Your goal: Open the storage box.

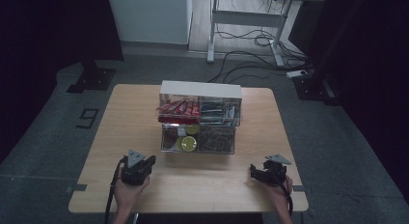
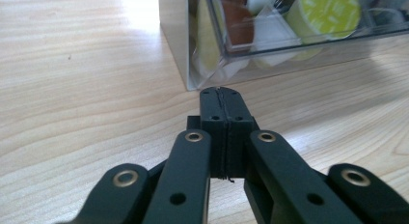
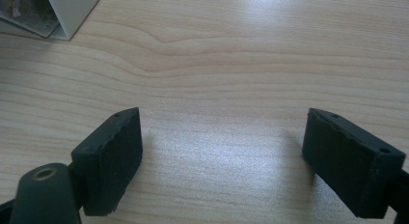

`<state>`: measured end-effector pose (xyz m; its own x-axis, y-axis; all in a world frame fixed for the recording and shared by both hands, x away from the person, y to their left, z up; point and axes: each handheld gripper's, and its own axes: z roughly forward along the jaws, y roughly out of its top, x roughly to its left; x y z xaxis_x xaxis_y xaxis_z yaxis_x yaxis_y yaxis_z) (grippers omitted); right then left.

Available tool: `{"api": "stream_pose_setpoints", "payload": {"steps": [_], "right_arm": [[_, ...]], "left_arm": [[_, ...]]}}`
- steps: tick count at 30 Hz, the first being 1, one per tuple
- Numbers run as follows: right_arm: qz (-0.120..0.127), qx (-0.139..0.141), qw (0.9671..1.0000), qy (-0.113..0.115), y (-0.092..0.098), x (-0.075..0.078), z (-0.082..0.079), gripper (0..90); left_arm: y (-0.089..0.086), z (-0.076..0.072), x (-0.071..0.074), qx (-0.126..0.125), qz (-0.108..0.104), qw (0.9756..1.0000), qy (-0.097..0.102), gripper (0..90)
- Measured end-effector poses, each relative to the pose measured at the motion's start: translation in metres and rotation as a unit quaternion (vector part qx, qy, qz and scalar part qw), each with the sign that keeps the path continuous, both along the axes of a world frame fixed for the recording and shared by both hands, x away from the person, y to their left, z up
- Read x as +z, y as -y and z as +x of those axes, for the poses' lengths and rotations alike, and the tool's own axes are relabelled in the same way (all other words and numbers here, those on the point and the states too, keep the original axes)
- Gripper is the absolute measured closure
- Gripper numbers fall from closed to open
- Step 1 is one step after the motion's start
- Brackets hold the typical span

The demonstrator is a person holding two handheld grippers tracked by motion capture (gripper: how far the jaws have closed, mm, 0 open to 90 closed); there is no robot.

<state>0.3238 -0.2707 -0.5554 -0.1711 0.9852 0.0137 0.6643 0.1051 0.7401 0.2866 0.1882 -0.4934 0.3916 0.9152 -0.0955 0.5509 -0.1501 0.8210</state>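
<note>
Clear plastic two-tier drawer organiser (image 1: 198, 122) is seen mid-worktop (image 1: 120, 137), just ahead of the left claw (image 2: 221, 96), pressed shut on nothing. Right claw (image 3: 222, 151) is held wide open. Rigid, slick, light walls are judged best gripped at a drawer's front lip.

Pale matt wood-grain table (image 1: 120, 137), glossy clear plastic drawer box (image 1: 197, 137), matt black tongs (image 2: 222, 96)

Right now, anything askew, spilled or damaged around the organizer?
Nothing stands out. The clear drawer organizer sits square on the table, contents inside. Left gripper is shut on nothing; right gripper is open over bare wood.
</note>
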Motion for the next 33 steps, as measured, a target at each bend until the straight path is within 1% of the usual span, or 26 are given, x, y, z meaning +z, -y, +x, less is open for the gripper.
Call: {"api": "stream_pose_setpoints", "payload": {"steps": [6,11,17,20,22,27,30,33], "right_arm": [[0.000,0.000,1.0000,0.000,0.000,0.000,0.000,14.4],[0.001,0.001,1.0000,0.001,0.000,0.000,0.000,14.7],[0.001,0.001,1.0000,0.001,0.000,0.000,0.000,14.8],[0.001,0.001,1.0000,0.001,0.000,0.000,0.000,15.0],[0.001,0.001,1.0000,0.001,0.000,0.000,0.000,15.1],[0.000,0.000,1.0000,0.001,0.000,0.000,0.000,15.4],[0.000,-0.001,1.0000,0.003,-0.001,0.000,-0.001,15.8],[-0.001,-0.002,1.0000,0.003,-0.001,0.000,-0.001,16.5]], "left_arm": [[0.001,-0.005,0.010,-0.008,-0.005,0.9999,0.011,90.0],[0.002,-0.008,0.016,-0.011,-0.009,0.9998,0.016,90.0],[0.000,-0.009,0.020,-0.015,-0.019,0.9996,0.016,90.0],[-0.001,-0.009,0.023,-0.020,-0.032,0.9992,0.015,90.0],[-0.002,-0.009,0.025,-0.022,-0.035,0.9990,0.015,90.0],[-0.001,-0.008,0.031,-0.031,-0.051,0.9981,0.013,90.0],[0.002,-0.007,0.037,-0.037,-0.049,0.9980,0.014,90.0],[0.005,-0.006,0.043,-0.041,-0.054,0.9976,0.016,90.0]]}}
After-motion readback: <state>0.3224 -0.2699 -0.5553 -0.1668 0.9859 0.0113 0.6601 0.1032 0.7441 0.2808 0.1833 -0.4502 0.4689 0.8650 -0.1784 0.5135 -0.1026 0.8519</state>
